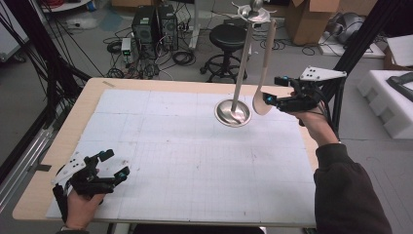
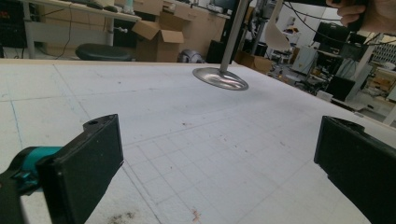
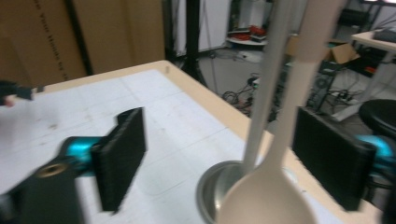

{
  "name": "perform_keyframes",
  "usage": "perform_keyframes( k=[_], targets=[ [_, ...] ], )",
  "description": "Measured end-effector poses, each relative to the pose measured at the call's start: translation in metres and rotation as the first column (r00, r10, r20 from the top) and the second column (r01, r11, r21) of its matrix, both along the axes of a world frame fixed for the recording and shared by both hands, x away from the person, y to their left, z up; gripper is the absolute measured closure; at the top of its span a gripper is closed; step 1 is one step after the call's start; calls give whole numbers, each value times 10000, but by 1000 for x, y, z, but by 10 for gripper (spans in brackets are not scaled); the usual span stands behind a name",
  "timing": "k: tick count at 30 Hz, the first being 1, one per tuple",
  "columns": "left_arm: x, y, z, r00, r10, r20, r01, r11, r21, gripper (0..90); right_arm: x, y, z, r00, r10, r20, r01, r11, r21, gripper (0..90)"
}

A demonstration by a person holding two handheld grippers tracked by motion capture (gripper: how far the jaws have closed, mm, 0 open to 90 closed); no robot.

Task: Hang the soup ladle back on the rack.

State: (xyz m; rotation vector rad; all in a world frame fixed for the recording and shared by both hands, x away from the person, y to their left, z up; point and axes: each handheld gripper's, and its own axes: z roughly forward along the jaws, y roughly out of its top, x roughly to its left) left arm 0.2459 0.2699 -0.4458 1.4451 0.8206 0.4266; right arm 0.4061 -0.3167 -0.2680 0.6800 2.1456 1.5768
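A metal stand (image 1: 242, 63) with a round dish base (image 1: 233, 112) rises at the far right of the table. A pale long-handled spoon (image 1: 263, 78) hangs from a hook at its top, bowl down. My right gripper (image 1: 272, 90) is level with the spoon's bowl. In the right gripper view the spoon (image 3: 271, 196) hangs between the open jaws of the gripper (image 3: 224, 156), and neither pad presses on it. The stand's pole (image 3: 268, 84) is just behind. My left gripper (image 1: 116, 163) rests open at the near left corner with nothing between its jaws (image 2: 219, 163).
A white gridded mat (image 1: 170, 146) covers the wooden table. Beyond the far edge stand a black stool (image 1: 228, 36), computer towers (image 1: 156, 24) with cables and cardboard boxes (image 1: 311, 14). White foam blocks (image 1: 389, 97) lie off the right side.
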Motion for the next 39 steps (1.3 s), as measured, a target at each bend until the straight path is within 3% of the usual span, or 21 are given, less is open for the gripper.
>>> perform_keyframes(
  k=[4, 7, 18, 24, 28, 39],
  targets=[
    [0, -1, 0, 10000, -38, 16, 38, 10000, 58, 17, -10, 10, -4, 9999, 100, 39, -99, 9999, -140, 2],
    [0, -1, 0, 10000, -55, 30, 55, 10000, 28, 17, -18, 12, -7, 9993, 239, 288, -239, 9997, -25, 1],
    [-1, -1, 2, 9997, -97, 216, 98, 9999, -46, 17, -40, 1, -39, 9996, 191, 231, -205, 9977, 644, 2],
    [-1, -3, 3, 9994, -122, 321, 123, 9999, -6, 17, -54, 0, -51, 9994, 172, 309, -183, 9992, 357, 2],
    [-1, -4, 3, 9991, -164, 397, 162, 9999, 45, 18, -61, -2, -64, 9997, 125, 214, -140, 9975, 696, 2],
    [0, -5, 4, 9986, -145, 509, 143, 9999, 46, 17, -80, -3, -92, 9997, 232, 16, -232, 9977, 640, 2]
  ],
)
